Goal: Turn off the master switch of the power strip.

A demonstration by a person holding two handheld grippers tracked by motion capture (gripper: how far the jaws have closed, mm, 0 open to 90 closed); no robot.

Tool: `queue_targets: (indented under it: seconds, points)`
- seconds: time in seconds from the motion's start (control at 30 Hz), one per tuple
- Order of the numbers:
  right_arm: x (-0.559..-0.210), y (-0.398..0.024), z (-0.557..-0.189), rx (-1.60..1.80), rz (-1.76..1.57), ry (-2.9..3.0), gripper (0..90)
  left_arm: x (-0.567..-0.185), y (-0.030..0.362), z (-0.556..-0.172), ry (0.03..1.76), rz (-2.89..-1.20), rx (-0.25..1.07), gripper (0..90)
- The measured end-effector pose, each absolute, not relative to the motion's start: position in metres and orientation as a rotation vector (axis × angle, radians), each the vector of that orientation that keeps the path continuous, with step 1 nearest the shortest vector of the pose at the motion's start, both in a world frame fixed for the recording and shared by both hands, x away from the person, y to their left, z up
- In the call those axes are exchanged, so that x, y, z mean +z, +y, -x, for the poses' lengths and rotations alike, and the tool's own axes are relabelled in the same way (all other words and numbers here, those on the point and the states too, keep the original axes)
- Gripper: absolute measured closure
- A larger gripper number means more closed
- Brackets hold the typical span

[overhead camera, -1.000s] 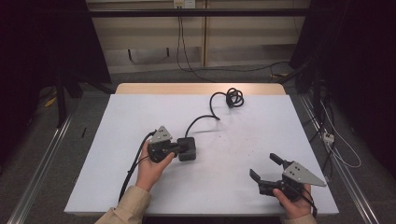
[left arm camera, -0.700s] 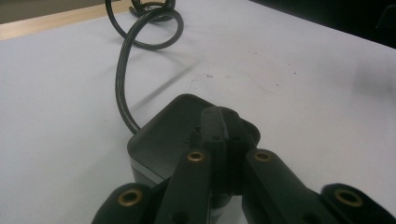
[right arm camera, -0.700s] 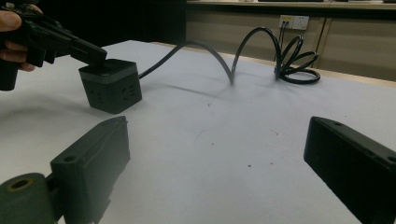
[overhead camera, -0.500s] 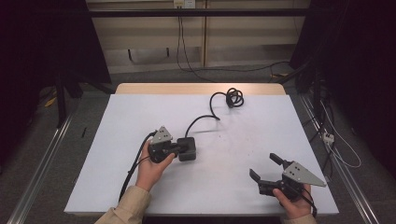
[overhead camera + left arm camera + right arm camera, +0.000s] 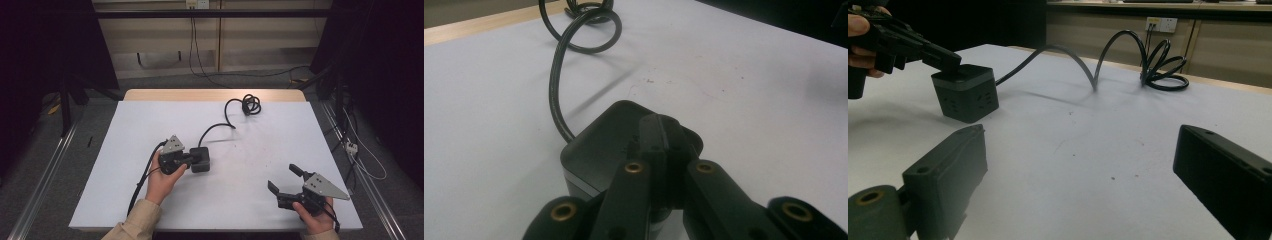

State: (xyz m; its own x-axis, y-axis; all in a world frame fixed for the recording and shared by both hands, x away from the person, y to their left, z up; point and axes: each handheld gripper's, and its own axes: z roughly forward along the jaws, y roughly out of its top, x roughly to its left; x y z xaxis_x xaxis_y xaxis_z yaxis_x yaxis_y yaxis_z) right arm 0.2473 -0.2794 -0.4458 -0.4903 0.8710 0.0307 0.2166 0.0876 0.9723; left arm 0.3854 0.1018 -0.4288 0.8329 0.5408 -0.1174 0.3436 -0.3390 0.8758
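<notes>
Table top: white sheet [image 5: 125, 165], matte and flat, with faint specks near its middle; a strip of pale wood [image 5: 210, 95] runs along the far edge.
Socket cube: black power cube [image 5: 201, 159], squarish with rounded corners, smooth dull plastic; socket holes show on its side faces in the right gripper view [image 5: 965, 97]. It sits on the sheet left of centre, on the near half.
Cord: black round cable [image 5: 222, 122], rubbery and glossy, leaving the cube, arching up off the sheet, then ending in a loose coil [image 5: 251, 104] at the far edge.
Left gripper: left gripper [image 5: 192, 159], black hard plastic with brass-coloured rivets and a grey three-cornered plate on top; its jaws are pressed together, with their tips lying on the top face of the cube. Whether they pinch any edge of the cube cannot be made out from the close view [image 5: 659, 137].
Left hand: left hand [image 5: 162, 180] wrapped round the gripper body, beige sleeve at the wrist.
Right gripper: right gripper [image 5: 284, 179], same build, jaws spread wide with nothing between them; blocky, matte black pads, held low over the near right corner, well apart from the cube.
Right hand: right hand [image 5: 314, 220] at the sheet's near edge.
</notes>
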Motion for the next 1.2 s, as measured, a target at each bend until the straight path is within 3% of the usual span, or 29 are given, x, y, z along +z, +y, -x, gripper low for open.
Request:
queue_targets:
  seconds: [0.93,1.2]
  points:
    - [-0.4458,-0.2787,-0.2474,1.436,-1.070,1.785,6.3,-0.4279,0.1026,-0.3859,0.688,-1.918,0.203,89.9]
    - [-0.4456,-0.2794,-0.2468,1.439,-1.070,1.782,6.3,-0.4232,0.1039,-0.3842,0.698,-1.859,0.166,70.0]
